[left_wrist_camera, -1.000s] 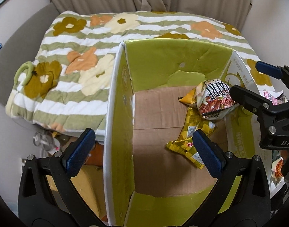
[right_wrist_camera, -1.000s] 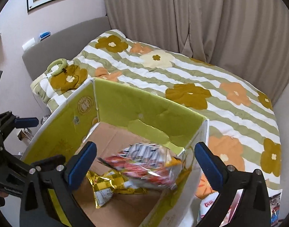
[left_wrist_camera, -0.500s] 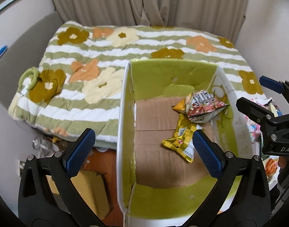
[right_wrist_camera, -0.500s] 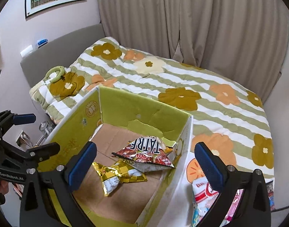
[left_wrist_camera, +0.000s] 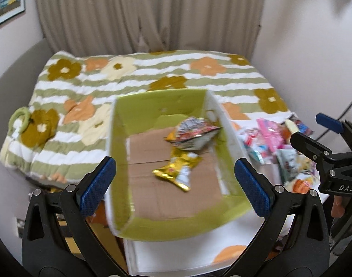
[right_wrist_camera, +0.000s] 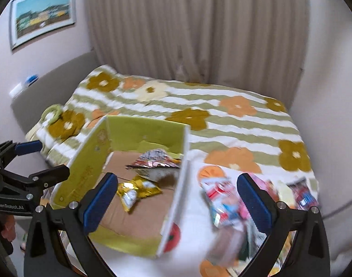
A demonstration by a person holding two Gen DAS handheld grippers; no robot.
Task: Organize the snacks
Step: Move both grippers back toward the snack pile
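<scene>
An open cardboard box point(left_wrist_camera: 120, 161) with green inner walls stands at the bed's near edge. On its floor a red-and-white snack bag point(left_wrist_camera: 194, 133) rests against a gold snack bag point(left_wrist_camera: 178, 170). My left gripper point(left_wrist_camera: 174, 185) hovers open and empty above the box's near end. My right gripper point(right_wrist_camera: 177, 198) is open and empty too, over the box's right wall point(right_wrist_camera: 182, 166). A loose pile of colourful snack packets point(right_wrist_camera: 224, 203) lies on the quilt right of the box. Each gripper shows in the other's view: right gripper point(left_wrist_camera: 307, 127), left gripper point(right_wrist_camera: 46, 159).
The bed carries a green-striped quilt with flowers point(left_wrist_camera: 199, 78). A green ring point(left_wrist_camera: 20, 115) lies near its left edge. Curtains point(right_wrist_camera: 194, 27) hang behind, and a framed picture point(right_wrist_camera: 42, 13) is on the left wall. A grey headboard point(right_wrist_camera: 56, 80) runs along the left.
The red-and-white bag has left my right gripper and now lies in the box. Both grippers have pulled back and up, and the right view has swung toward the snack pile.
</scene>
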